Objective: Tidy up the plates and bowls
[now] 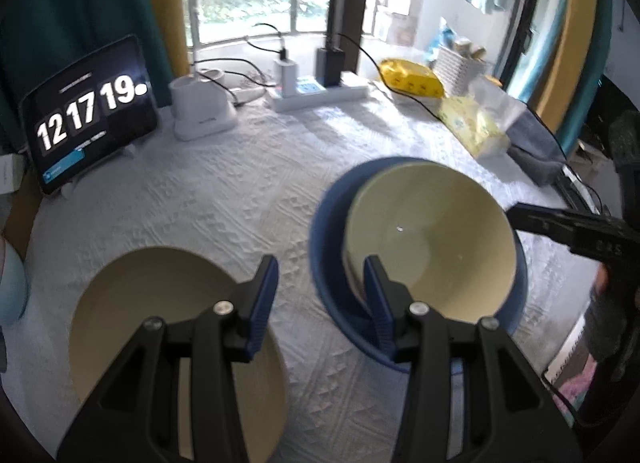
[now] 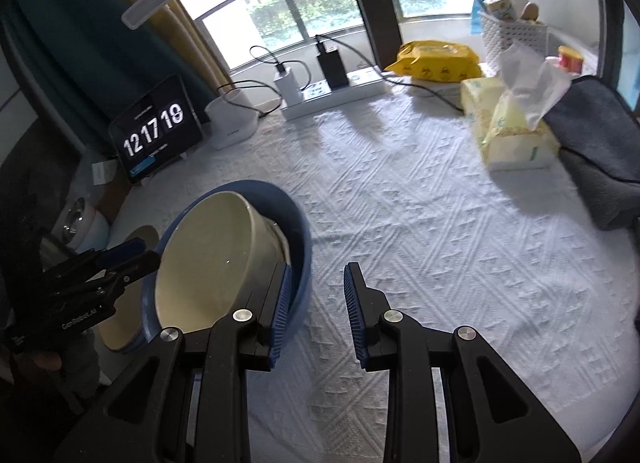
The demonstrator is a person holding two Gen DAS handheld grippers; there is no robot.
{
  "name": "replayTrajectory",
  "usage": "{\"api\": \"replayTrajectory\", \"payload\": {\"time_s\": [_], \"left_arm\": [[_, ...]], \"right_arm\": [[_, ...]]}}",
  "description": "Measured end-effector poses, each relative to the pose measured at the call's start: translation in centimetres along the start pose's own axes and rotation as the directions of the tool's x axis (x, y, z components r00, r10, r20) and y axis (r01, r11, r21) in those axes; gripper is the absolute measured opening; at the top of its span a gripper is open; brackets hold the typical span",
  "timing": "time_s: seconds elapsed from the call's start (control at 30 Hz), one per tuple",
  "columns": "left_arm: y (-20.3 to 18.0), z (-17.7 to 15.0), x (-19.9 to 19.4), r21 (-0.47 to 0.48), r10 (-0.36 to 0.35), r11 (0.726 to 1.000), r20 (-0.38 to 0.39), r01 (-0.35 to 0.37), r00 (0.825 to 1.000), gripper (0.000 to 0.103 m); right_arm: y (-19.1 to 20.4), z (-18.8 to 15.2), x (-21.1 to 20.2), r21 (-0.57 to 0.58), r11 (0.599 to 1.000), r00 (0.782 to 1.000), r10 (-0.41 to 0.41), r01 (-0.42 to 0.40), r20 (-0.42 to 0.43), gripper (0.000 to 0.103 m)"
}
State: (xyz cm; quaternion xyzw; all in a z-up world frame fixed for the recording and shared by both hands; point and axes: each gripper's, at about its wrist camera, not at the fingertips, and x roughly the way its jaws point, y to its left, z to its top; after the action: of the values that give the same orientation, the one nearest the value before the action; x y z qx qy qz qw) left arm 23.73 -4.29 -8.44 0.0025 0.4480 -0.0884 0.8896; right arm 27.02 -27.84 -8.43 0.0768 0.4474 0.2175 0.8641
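Your cream bowl [image 1: 430, 239] already sits tilted inside the blue bowl [image 1: 332, 247] on the table [image 1: 240, 199], so that nesting looks done. The tan plate [image 1: 160, 303] lies alone to its left, unstacked. Left tongs [image 1: 322, 303] and right tongs [image 2: 316, 311] both stand apart, empty.

White quilted tabletop [image 2: 420, 223], blue bowl [image 2: 298, 231], tissues [image 2: 516, 135]

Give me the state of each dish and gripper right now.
Cream bowl: tilted, nested inside the blue one.
Blue bowl: on the tablecloth, holding the cream bowl.
Tan plate: flat on the cloth, apart from the bowls.
Left gripper: open, nothing between its fingers.
Right gripper: open, empty, beside the blue bowl.
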Motion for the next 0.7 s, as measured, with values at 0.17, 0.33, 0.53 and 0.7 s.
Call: {"api": "replayTrajectory", "payload": {"time_s": [0.17,0.33,0.53,0.7], "left_arm": [[-1.7,-0.3,1.4,0.043,0.041,0.998,-0.022,-0.04,0.999,0.047],[-1.8,-0.4,2.3,0.019,0.041,0.999,-0.046,-0.04,0.998,0.048],[-2.5,-0.5,3.6,0.019,0.068,0.998,-0.069,-0.067,0.995,0.05],[-2.6,-0.9,4.3,-0.016,0.037,0.999,-0.084,-0.039,0.996,0.05]], "right_arm": [[-0.6,0.1,1.3,0.015,1.0,0.999,0.027,-0.027,-0.029,0.03],[-0.4,-0.3,2.0,-0.005,0.999,0.998,0.035,-0.035,-0.045,0.034],[0.1,-0.6,2.7,-0.033,0.999,1.0,0.004,-0.005,-0.022,0.036],[0.4,-0.7,2.9,-0.041,0.999,1.0,-0.002,0.002,-0.002,0.036]]}}
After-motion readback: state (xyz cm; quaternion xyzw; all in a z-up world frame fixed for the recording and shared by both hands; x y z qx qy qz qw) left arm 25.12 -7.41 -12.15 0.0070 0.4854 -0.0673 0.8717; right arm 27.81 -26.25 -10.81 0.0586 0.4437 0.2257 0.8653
